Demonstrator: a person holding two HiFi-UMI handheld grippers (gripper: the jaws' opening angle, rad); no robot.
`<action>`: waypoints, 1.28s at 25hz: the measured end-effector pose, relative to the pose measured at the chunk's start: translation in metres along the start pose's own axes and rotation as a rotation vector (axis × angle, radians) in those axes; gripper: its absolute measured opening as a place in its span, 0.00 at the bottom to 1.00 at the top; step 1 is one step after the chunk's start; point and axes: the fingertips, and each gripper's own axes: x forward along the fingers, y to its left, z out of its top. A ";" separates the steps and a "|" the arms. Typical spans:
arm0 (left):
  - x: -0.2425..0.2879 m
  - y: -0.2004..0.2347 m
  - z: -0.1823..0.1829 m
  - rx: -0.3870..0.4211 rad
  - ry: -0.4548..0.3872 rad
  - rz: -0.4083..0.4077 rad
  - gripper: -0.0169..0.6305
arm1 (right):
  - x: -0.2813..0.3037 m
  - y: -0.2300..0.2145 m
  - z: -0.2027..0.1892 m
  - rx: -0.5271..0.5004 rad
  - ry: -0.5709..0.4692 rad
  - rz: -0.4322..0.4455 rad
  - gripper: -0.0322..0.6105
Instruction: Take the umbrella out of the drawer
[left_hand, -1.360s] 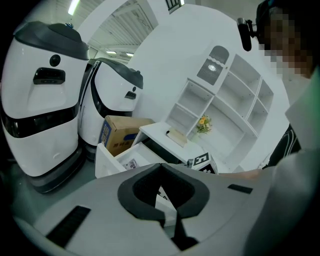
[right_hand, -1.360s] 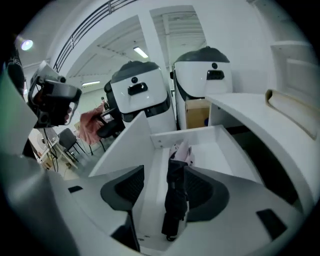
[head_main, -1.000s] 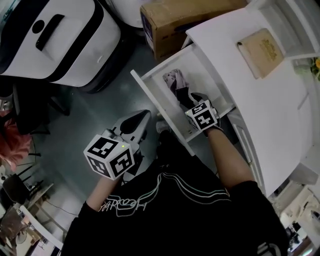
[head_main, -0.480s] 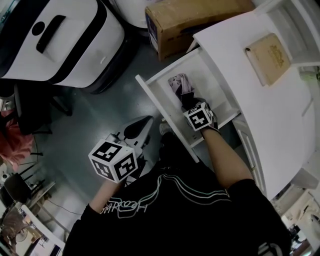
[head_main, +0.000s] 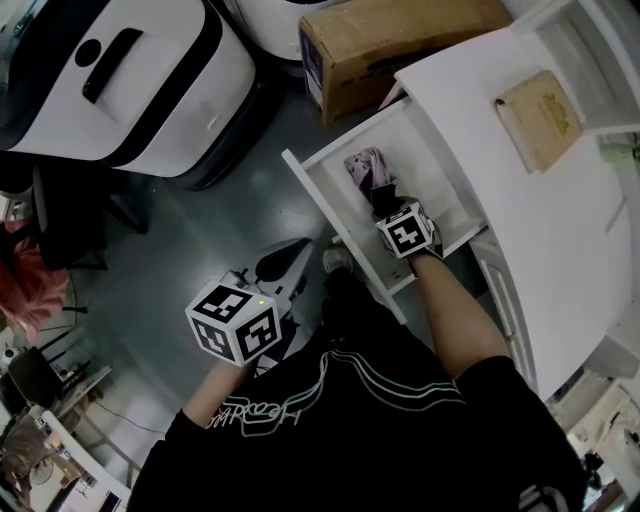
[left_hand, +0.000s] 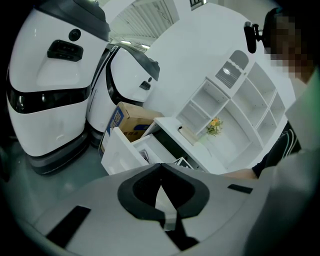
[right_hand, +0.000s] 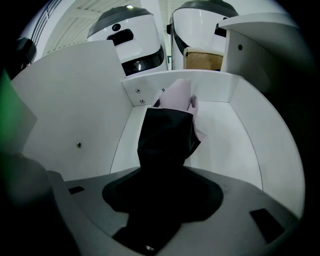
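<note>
Head view first: drawer of the white desk is pulled out. The umbrella lies folded inside it, pinkish cloth at the far end, dark part nearer the person. Right gripper is down in the drawer right at that dark end, with its marker cube on top, so its jaws don't show from up here. Left gripper hangs over the grey floor left of the drawer front, well apart from the umbrella. Tan book sits on the desk top, a cardboard box stands past the drawer, and a big white-and-black machine fills the upper left.

Left gripper view: claw is pinched together, tips touching, nothing in it. Past it you get the open drawer, the box, two white machines, and a white shelf unit with a little bunch of flowers.

Right gripper view: looks straight along the inside of the drawer. Umbrella runs from the far wall toward the camera, pale cloth at the back, black section coming right in between the jaws. Claw stands wide around that black end and has just been closing in on it. It's so dark there that no firm squeeze shows. Umbrella rests on the drawer bottom.
</note>
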 end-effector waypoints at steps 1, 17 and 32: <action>-0.002 0.000 -0.002 -0.001 -0.001 -0.001 0.05 | -0.001 0.000 0.000 0.006 -0.001 0.002 0.38; -0.078 -0.050 -0.032 0.059 -0.064 -0.018 0.05 | -0.139 0.030 0.027 0.051 -0.251 -0.056 0.37; -0.182 -0.165 -0.051 0.265 -0.174 -0.092 0.05 | -0.362 0.163 -0.020 0.110 -0.683 0.048 0.37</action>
